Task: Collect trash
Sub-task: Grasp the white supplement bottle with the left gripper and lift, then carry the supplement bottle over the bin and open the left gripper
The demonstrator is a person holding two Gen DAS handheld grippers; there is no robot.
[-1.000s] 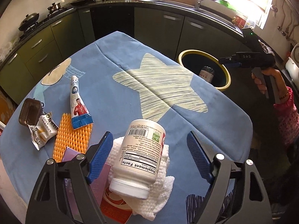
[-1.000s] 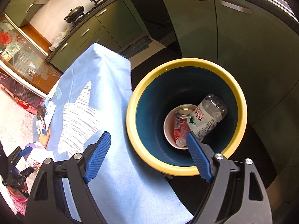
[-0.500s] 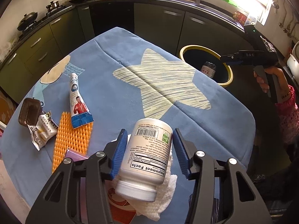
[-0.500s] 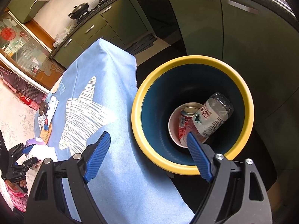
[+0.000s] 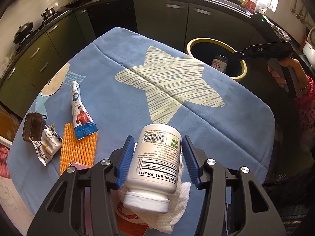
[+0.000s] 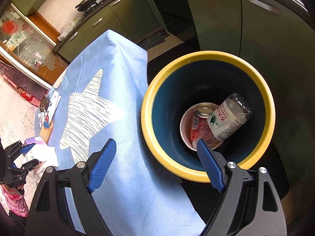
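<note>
My left gripper (image 5: 157, 161) is shut on a white supplement bottle (image 5: 155, 163), cap toward me, above a white cloth (image 5: 177, 202) on the blue tablecloth (image 5: 122, 98). My right gripper (image 6: 155, 165) is open and empty, above the near rim of the yellow-rimmed bin (image 6: 208, 175); it also shows in the left wrist view (image 5: 261, 51). The bin (image 5: 196, 43) holds a plastic water bottle (image 6: 228, 122), a red can (image 6: 196, 122) and a white bowl (image 6: 185, 129). On the table's left lie a toothpaste tube (image 5: 80, 112), a snack wrapper (image 5: 47, 147) and a brown tray (image 5: 32, 125).
An orange foam net (image 5: 76, 153) and a red and purple box (image 5: 78, 165) lie by my left gripper. Dark green kitchen cabinets (image 5: 161, 19) and a counter run behind the table. The bin stands on the floor off the table's far right corner.
My left gripper closed onto the supplement bottle and lifted it slightly toward the table's middle. My right gripper drew back from the bin toward the table.
</note>
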